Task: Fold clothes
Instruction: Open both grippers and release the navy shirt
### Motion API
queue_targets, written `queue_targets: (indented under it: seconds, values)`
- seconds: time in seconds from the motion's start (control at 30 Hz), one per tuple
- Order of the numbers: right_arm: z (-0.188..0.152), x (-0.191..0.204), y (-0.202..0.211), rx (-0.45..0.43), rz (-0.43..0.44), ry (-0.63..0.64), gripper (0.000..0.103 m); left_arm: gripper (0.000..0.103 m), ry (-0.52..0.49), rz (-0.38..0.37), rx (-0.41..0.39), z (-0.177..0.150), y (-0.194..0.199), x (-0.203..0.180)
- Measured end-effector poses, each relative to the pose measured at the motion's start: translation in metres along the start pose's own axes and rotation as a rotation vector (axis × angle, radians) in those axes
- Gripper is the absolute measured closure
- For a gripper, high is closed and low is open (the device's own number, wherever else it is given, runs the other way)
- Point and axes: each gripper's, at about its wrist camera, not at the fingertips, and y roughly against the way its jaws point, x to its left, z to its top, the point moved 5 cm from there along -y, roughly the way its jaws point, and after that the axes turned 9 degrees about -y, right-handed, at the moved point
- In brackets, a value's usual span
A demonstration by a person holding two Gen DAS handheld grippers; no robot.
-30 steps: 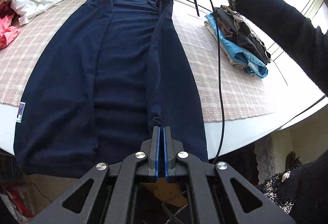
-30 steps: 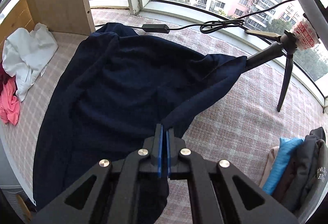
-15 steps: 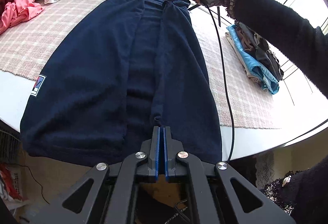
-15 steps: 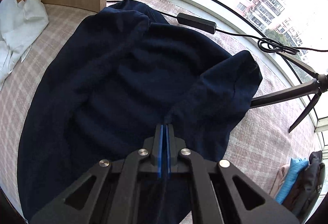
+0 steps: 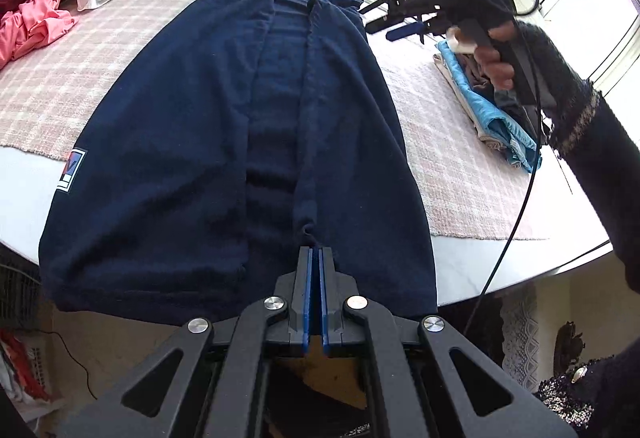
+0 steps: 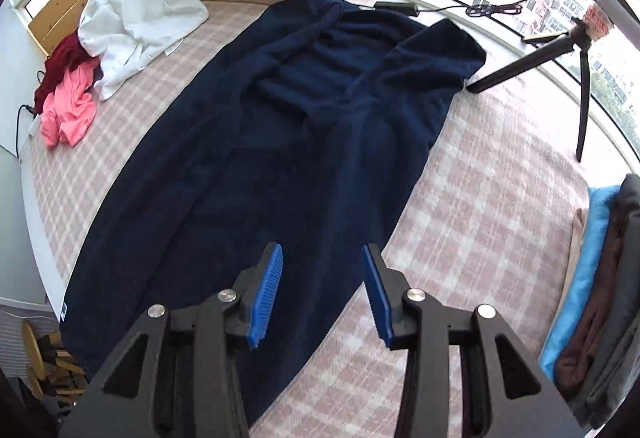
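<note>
1. Right now, on my left wrist view, the left gripper (image 5: pixel 315 258) sits at bottom centre with its blue pads pressed together on a pinch of the dark navy blue knit garment (image 5: pixel 224 141), right at the hem end of the inner folded edge.
2. That garment lies lengthwise up the middle of the frame on the pink-and-white checked cloth (image 5: pixel 48 93), both long sides folded in toward the centre, its near end hanging over the white table edge (image 5: pixel 480 270); a small red, white and blue label shows at centre left.
3. On my right wrist view, the right gripper (image 6: pixel 322 256) is at lower centre, jaws opening, nothing between the blue pads; it hovers above the garment's lower right edge.
4. From the left view I see a hand in a dark fuzzy sleeve (image 5: pixel 500 53) holding that gripper at upper right, clear of the fabric.
5. A crumpled white shirt (image 6: pixel 136 25) and a pink top (image 6: pixel 68 109) lie at upper left.
6. A stack of folded clothes with a bright blue layer (image 6: pixel 592 278) sits at the right edge, a black tripod (image 6: pixel 532 65) at upper right.
</note>
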Motion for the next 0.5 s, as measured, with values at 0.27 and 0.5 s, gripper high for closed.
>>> queue_targets:
  seconds: [0.27,0.5]
  values:
    - [-0.045,-0.007,-0.026,0.056,-0.086,-0.039,0.062,0.101,-0.007,-0.014,0.066,-0.017,-0.014,0.01]
    - [-0.097,0.017,0.01,0.056,-0.006,-0.07,0.062,0.09,-0.015,-0.006,0.06,-0.017,0.017,0.023]
